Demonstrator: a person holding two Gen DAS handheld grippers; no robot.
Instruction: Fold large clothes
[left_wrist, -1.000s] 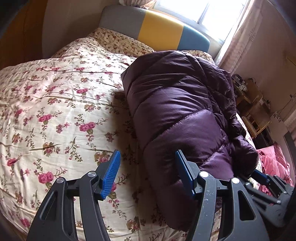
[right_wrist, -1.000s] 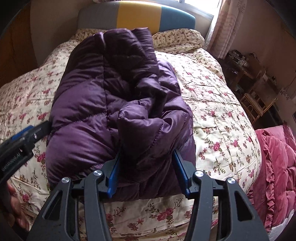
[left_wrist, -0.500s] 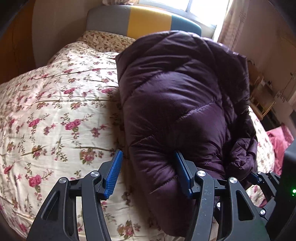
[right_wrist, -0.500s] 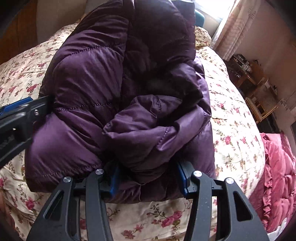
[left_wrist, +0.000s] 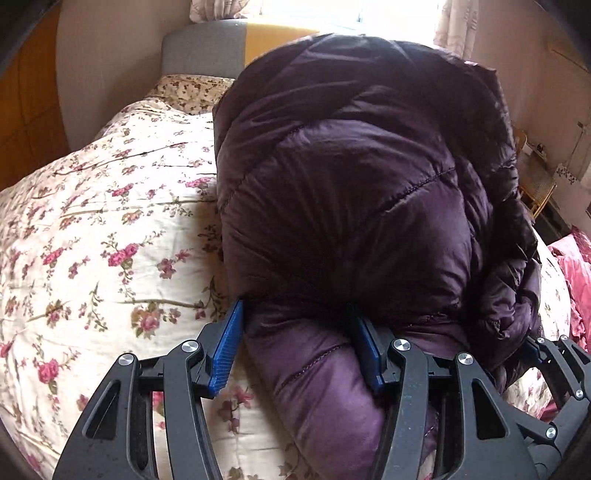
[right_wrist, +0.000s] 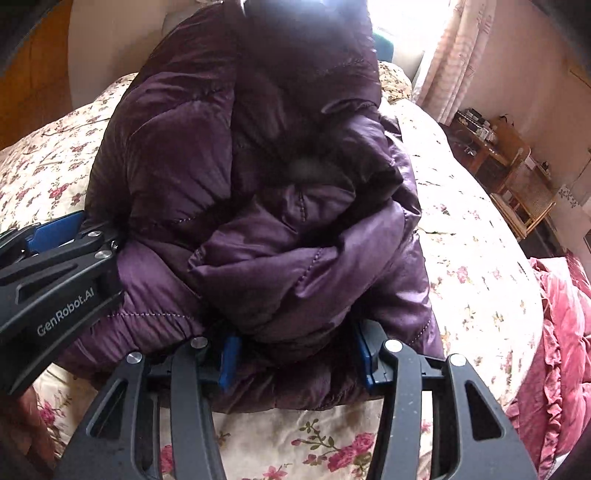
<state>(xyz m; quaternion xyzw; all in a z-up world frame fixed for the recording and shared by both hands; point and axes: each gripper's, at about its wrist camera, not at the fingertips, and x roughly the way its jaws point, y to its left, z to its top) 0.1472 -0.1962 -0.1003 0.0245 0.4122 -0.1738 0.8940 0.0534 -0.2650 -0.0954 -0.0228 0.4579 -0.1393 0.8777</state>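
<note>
Left wrist view showed us the purple down jacket (left_wrist: 354, 192) bunched in a tall heap on the floral bedspread (left_wrist: 110, 229), filling the frame from the centre to three o'clock, with our left gripper (left_wrist: 295, 350) clenched on a puffy fold of its near edge at six o'clock, both blue pads pressed into the fabric. From the right wrist view we saw our right gripper (right_wrist: 295, 354) likewise clamped on a thick fold of the jacket (right_wrist: 236, 155) at six o'clock, while the left gripper (right_wrist: 55, 266) sat against the jacket at nine o'clock and a pink ruffled quilt (right_wrist: 554, 332) lay at four o'clock.
</note>
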